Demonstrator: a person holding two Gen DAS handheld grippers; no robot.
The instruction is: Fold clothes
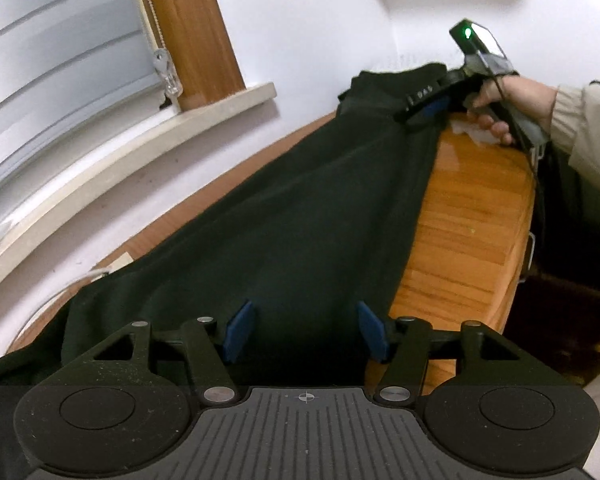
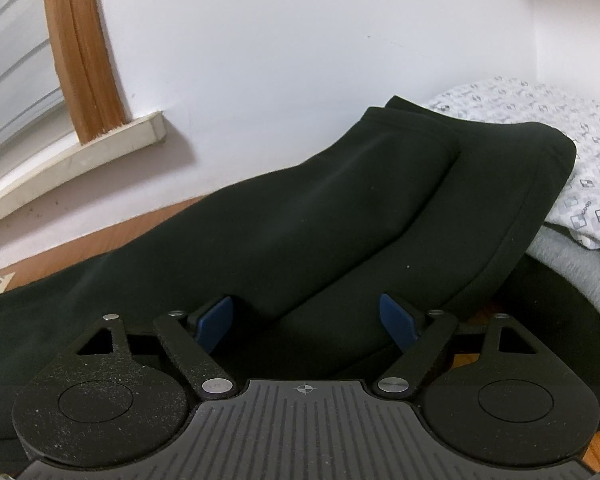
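A black garment (image 1: 300, 216) lies stretched long across a wooden table (image 1: 472, 220). My left gripper (image 1: 306, 330) is open, its blue pads (image 1: 240, 330) spread over the near end of the cloth. My right gripper (image 1: 430, 110) shows at the far end of the garment, held by a hand. In the right wrist view the right gripper (image 2: 306, 322) is open over the black garment (image 2: 340, 216), whose two layered hemmed ends rest against a pile of other clothes.
A patterned white cloth (image 2: 572, 152) and a grey fleece (image 2: 580, 264) lie folded at the right. A white wall and window sill (image 1: 140, 148) with a wooden frame run along the table's far side. The table's front edge (image 1: 524, 240) drops off at the right.
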